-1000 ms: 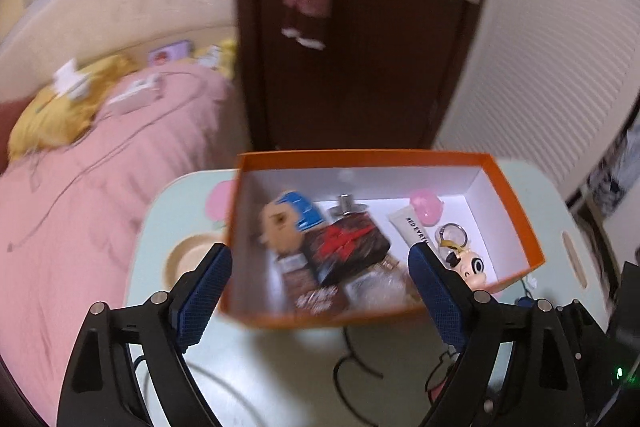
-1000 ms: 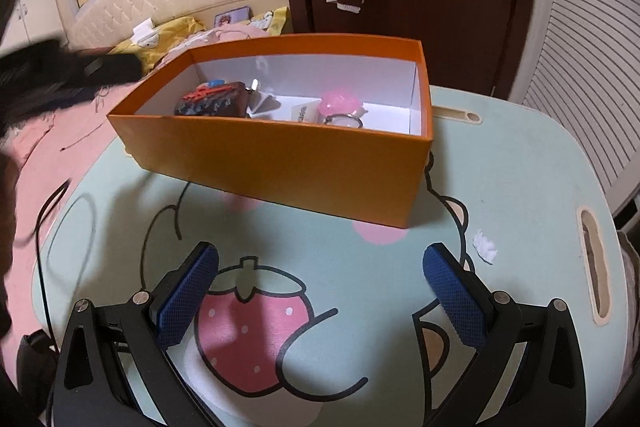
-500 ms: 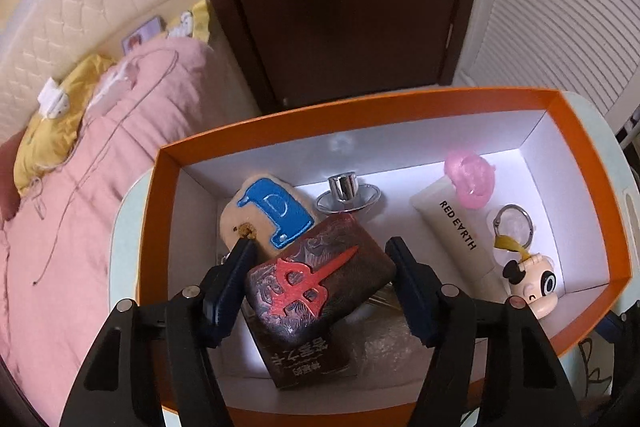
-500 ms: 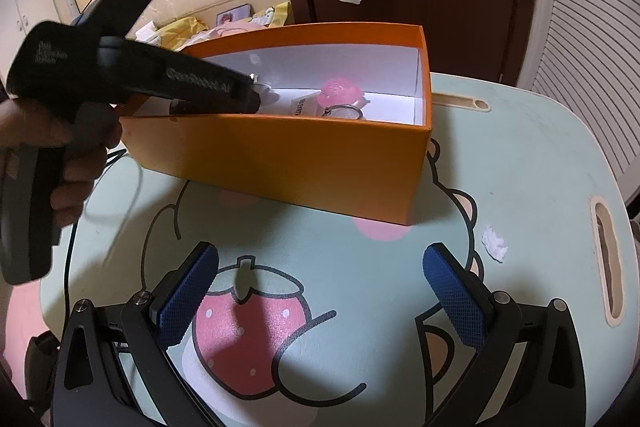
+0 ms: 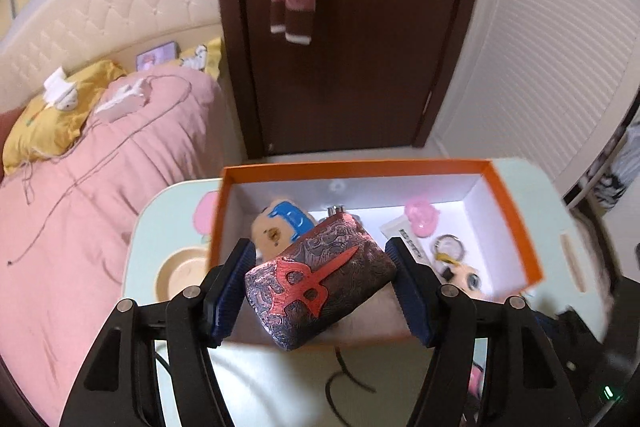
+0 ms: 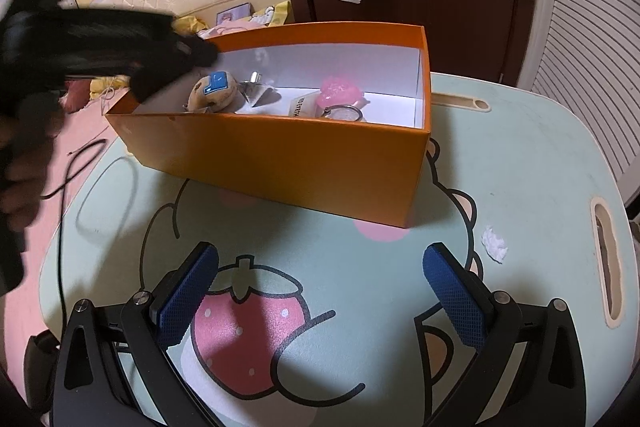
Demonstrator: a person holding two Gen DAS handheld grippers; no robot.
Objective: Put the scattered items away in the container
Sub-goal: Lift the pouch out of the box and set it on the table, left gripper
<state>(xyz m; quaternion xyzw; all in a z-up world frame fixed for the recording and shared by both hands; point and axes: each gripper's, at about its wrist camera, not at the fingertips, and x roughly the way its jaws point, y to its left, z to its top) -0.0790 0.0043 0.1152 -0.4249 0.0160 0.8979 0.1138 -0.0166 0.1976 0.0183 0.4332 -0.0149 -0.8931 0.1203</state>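
A: What is pinched by the left hand-held gripper [image 5: 320,277]?

B: One dark red patterned pouch [image 5: 318,279] is clamped between its two blue pads, tilted, above the near wall of the orange box [image 5: 516,219].

A: And the right hand-held gripper [image 6: 320,291]?

B: It is spread wide with nothing between the pads, held over the tabletop [image 6: 520,155] on the near side of the box, above a printed strawberry.

A: How many things are counted inside the box?

B: Five can be made out from the left wrist view: one tan plush with a blue patch [image 5: 280,227] at the far left, one small metal piece [image 5: 336,211] beside it, one white tube [image 5: 404,239], one pink item [image 5: 422,219] resting on the tube's far end, and one keyring with a figure's head [image 5: 460,265] at the near right.

A: Is anything seen outside the box?

B: One crumpled white scrap [image 6: 494,245] lies on the tabletop to the right, apart from the box. One black cable [image 6: 76,167] is draped at the left edge.
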